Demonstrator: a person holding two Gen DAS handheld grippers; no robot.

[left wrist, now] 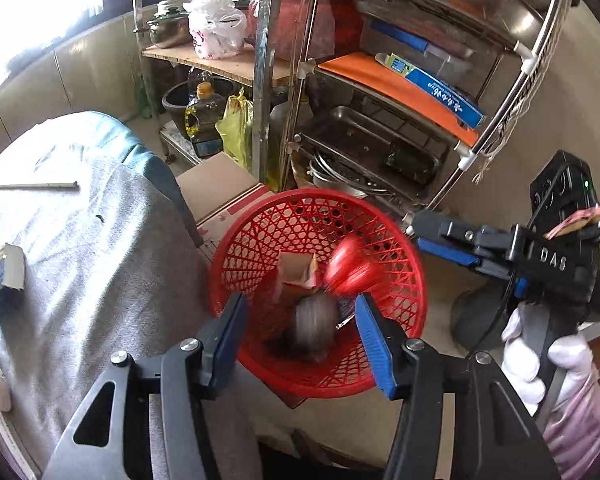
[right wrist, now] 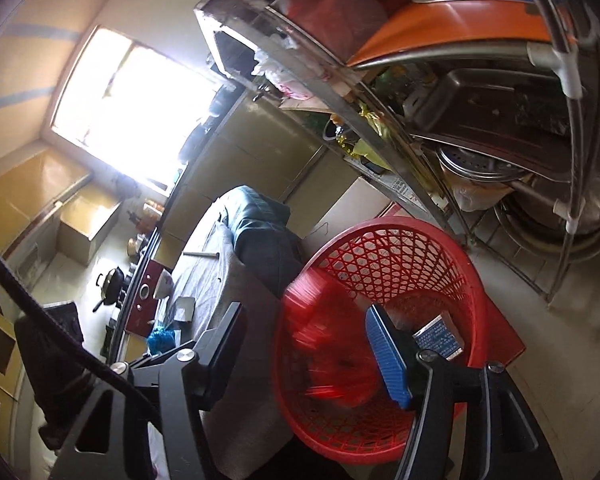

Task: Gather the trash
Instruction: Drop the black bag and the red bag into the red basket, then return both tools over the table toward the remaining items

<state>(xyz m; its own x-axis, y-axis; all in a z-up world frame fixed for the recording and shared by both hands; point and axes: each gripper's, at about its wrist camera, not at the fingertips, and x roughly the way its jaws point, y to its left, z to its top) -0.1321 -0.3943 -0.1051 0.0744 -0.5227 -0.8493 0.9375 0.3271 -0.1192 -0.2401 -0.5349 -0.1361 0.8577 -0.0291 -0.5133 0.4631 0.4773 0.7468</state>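
Note:
A red mesh waste basket [left wrist: 396, 248] stands on the floor beside the table; it also shows in the right wrist view [right wrist: 400, 256]. My left gripper [left wrist: 300, 340] is open above it, and a blurred grey lump [left wrist: 314, 324] and a blurred red wrapper [left wrist: 350, 270] are in mid-air inside the rim. A brown carton [left wrist: 294, 272] lies in the basket. My right gripper [right wrist: 312, 344] is open over the basket, with the blurred red wrapper [right wrist: 324, 344] between its fingers, apart from them. It also shows in the left wrist view [left wrist: 432, 232]. A blue-labelled packet [right wrist: 438, 336] lies inside.
A grey cloth-covered table [left wrist: 80, 248] at the left holds a small white box [left wrist: 8, 276] and a thin stick [left wrist: 32, 187]. A steel rack [left wrist: 380, 120] with trays, pots and bags stands behind the basket. A cardboard box [left wrist: 216, 188] sits between table and rack.

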